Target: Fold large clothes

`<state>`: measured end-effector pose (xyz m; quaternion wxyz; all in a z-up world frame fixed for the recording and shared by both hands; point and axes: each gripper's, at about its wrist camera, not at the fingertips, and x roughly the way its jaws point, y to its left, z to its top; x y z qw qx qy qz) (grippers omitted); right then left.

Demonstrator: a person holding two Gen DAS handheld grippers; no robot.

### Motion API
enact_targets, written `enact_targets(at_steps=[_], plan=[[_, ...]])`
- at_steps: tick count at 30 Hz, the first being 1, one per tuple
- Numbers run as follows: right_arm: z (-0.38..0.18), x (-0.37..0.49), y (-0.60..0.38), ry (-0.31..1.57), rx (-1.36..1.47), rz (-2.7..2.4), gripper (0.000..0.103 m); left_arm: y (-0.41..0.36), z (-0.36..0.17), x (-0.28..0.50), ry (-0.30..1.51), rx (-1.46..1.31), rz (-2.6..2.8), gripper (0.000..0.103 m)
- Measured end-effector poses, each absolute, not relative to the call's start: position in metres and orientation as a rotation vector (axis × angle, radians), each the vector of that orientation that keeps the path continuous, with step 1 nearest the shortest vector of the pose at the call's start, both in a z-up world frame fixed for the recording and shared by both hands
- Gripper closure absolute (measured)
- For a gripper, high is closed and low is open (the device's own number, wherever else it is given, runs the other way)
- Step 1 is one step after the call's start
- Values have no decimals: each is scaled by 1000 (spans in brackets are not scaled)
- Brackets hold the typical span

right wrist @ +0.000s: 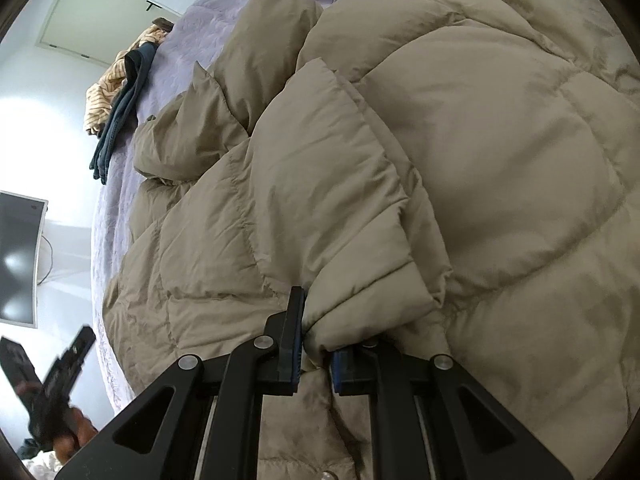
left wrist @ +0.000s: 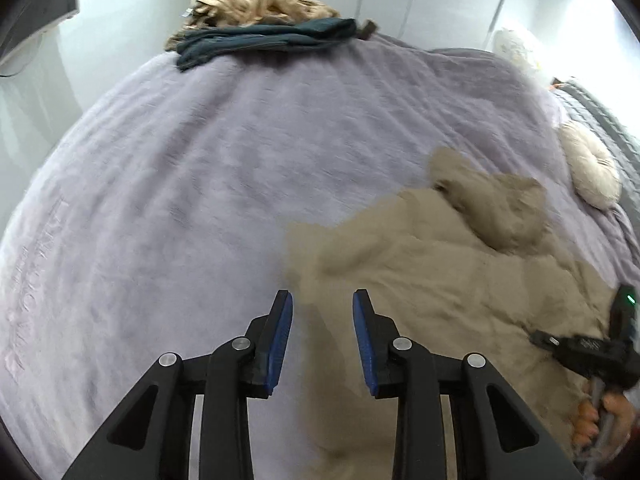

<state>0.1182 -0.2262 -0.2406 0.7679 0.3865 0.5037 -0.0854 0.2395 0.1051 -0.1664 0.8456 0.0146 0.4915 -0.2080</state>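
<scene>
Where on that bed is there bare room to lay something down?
The wide lilac blanket is bare between the folded dark-teal and striped-tan clothes pile at the far edge and the puffy tan quilted jacket. The jacket side, toward the cream pillows, is crowded.

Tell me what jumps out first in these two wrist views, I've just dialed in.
The big tan puffer coat dominates, spread rumpled over the lilac bedspread. The right gripper is clamped on a fold at the coat's near edge, while the left gripper hangs with nothing between its fingers, above the coat's left edge. At the far end of the bed sits a small pile of clothes, striped beige and dark teal.
</scene>
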Motion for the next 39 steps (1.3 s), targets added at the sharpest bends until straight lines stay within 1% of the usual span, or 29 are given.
enact_targets(at_steps=[2, 4, 6, 8, 14, 16, 20, 22, 24, 25, 29, 33, 39], plan=[[-240, 114, -226, 1091, 839, -185, 91, 92, -179, 228, 1063, 71, -452, 70], [-240, 111, -226, 1090, 848, -186, 91, 82, -202, 224, 1099, 136, -415, 70], [-240, 107, -229, 1082, 877, -186, 91, 81, -223, 225, 1124, 134, -390, 70], [-240, 102, -235, 1068, 909, -198, 91, 83, -231, 228, 1123, 112, -381, 70], [-231, 72, -265, 1007, 1007, -287, 90, 81, -231, 230, 1124, 123, -372, 70], [-224, 63, -270, 1006, 1014, -294, 86, 79, -224, 228, 1125, 125, -358, 70], [-213, 43, -281, 1014, 1030, -287, 85, 76, -203, 214, 1105, 114, -350, 70], [-210, 34, -284, 1020, 1041, -269, 79, 73, -190, 205, 1091, 112, -358, 70], [-205, 22, -286, 1030, 1031, -255, 54, 66, -176, 193, 1076, 118, -367, 70], [-202, 16, -286, 1031, 1024, -249, 51, 63, -171, 187, 1073, 116, -375, 70], [-195, -9, -291, 1043, 998, -245, 50, 40, -155, 160, 1081, 108, -428, 70], [-188, -34, -301, 1039, 983, -266, 40, 10, -148, 131, 1094, 112, -480, 70], [-178, -71, -331, 1010, 980, -324, 38, -37, -156, 101, 1166, 131, -561, 70]])
